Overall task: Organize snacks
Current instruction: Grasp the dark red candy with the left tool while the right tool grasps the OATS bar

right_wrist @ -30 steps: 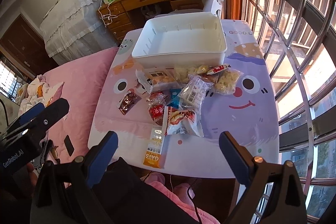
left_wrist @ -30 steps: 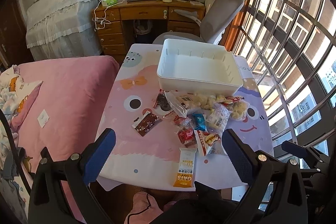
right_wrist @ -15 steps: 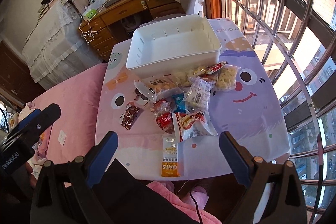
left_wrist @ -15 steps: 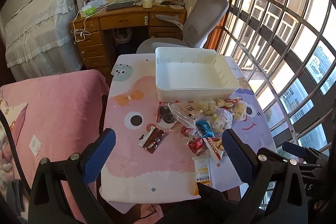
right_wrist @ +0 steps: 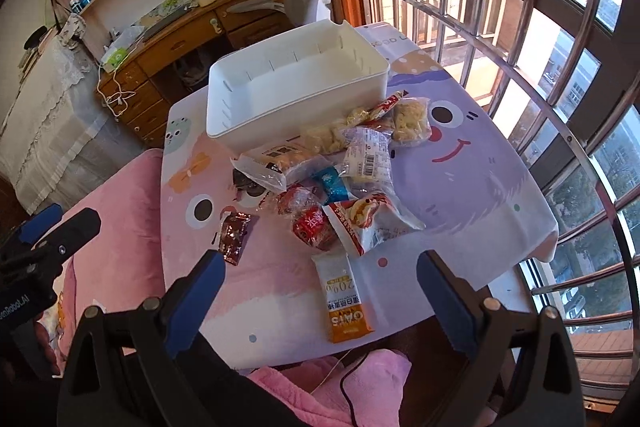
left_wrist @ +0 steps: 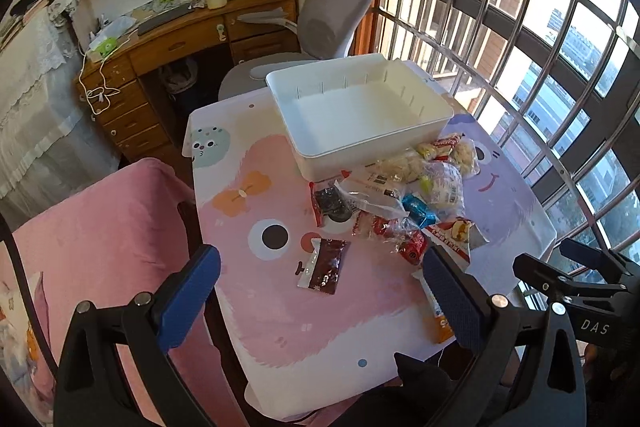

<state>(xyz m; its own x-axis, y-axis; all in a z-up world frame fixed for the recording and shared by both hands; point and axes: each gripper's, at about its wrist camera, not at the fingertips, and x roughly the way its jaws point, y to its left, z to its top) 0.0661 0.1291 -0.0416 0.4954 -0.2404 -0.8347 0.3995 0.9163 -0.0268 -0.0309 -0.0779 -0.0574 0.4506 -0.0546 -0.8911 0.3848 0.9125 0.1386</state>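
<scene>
Left wrist view: left gripper (left_wrist: 320,287) spread wide, holding nothing, above the bench (left_wrist: 280,327); dark brown packet (left_wrist: 323,265) lies just ahead between its fingers, snack pile (left_wrist: 404,195) ahead-right, white bin (left_wrist: 356,111) beyond. Right wrist view: right gripper (right_wrist: 320,285) equally wide, empty; oat bar (right_wrist: 345,297) between its fingers, pile (right_wrist: 340,171) and bin (right_wrist: 296,83) farther ahead.

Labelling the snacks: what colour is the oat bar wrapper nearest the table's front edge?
White fading to orange at its lower end, clearest in the right wrist view: oat bar wrapper.
</scene>
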